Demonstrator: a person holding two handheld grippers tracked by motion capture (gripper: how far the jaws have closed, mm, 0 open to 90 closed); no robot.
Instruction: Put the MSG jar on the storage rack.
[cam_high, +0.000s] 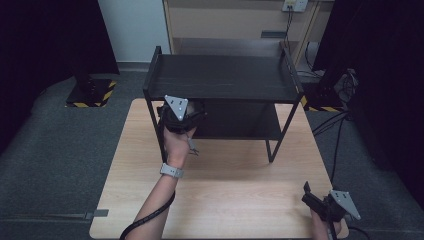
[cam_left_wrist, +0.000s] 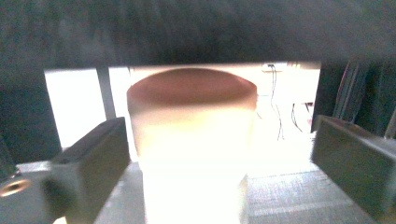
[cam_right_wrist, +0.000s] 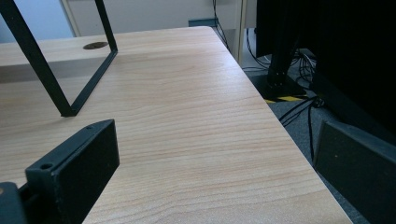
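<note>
**Left claw at a cup under the shelf**

High view: my left claw (cam_high: 186, 116) reached under the black shelf (cam_high: 222, 77) on the bench (cam_high: 235, 185). Its jaws stood wide around a pale cup (cam_left_wrist: 191, 135), not touching. Right claw (cam_high: 312, 199) hovered wide open, empty, near the bench's right corner.

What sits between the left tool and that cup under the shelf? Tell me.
Nothing visible. In the left gripper view the pale cup stands straight ahead between the open jaws of the left tool, under the black shelf; contact can't be judged.
</note>
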